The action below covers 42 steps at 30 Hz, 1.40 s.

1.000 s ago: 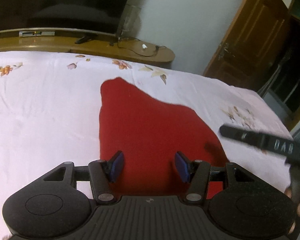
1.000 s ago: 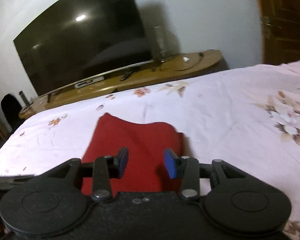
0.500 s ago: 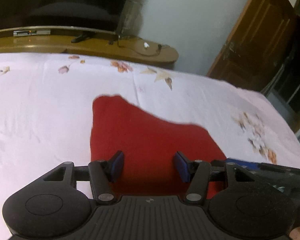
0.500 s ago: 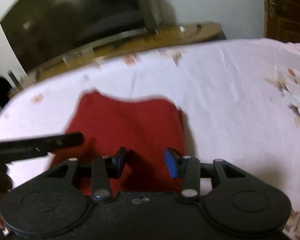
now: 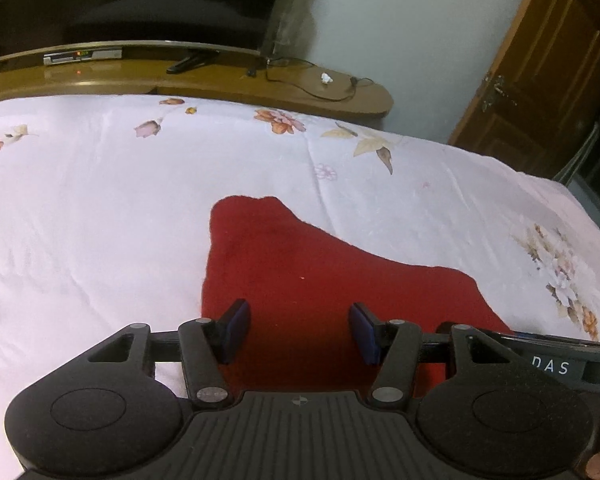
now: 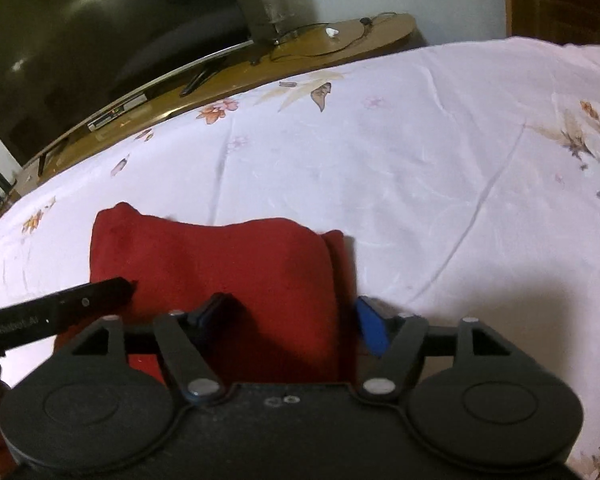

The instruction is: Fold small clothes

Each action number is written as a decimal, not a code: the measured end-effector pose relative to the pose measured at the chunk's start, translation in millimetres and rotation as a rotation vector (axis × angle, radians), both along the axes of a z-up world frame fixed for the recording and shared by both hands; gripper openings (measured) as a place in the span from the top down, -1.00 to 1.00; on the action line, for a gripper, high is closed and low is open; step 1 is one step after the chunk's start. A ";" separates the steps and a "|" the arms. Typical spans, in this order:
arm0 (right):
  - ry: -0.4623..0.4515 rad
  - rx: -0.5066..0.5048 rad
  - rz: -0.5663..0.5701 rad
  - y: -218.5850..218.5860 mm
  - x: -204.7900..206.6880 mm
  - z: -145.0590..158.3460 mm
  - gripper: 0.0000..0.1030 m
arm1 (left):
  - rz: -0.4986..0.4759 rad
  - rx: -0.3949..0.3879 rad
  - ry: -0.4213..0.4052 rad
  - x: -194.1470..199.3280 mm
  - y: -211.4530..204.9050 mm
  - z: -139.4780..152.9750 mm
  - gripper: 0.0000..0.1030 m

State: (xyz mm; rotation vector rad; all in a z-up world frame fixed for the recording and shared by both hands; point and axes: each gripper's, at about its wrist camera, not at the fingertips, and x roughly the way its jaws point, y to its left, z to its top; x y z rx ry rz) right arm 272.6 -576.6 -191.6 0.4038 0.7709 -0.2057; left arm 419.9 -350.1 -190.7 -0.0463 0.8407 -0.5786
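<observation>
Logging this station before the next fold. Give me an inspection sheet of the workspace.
Surface: bed sheet, white with flower prints, lightly creased.
Job's things: one red garment, lying flat on the sheet, partly folded with a doubled right edge.
Clutter: nothing seen on the sheet besides the garment.
Grippers: left gripper open, fingers over the garment's near edge, not pinching it. Right gripper open, its jaws have just been opening, straddling the garment's right edge.
Cables: black cable trailing across the wooden TV stand.
Surroundings: dark television, wooden door, white wall.
</observation>
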 end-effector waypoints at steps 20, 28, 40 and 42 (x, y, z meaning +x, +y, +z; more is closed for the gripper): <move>-0.050 -0.063 0.170 73.1 -140.0 19.4 0.14 | -0.144 0.055 0.005 -140.8 60.8 -5.2 -0.29; 0.006 -0.108 0.150 74.4 -138.5 9.6 0.13 | -0.092 0.089 0.011 -150.6 59.4 1.5 -0.29; -0.084 -0.083 0.124 70.9 -148.4 37.2 -0.25 | -0.059 0.122 -0.042 -159.0 61.3 25.1 -0.64; -0.078 -0.093 0.119 71.4 -146.5 37.1 -0.26 | -0.060 0.130 -0.047 -158.8 60.8 26.9 -0.64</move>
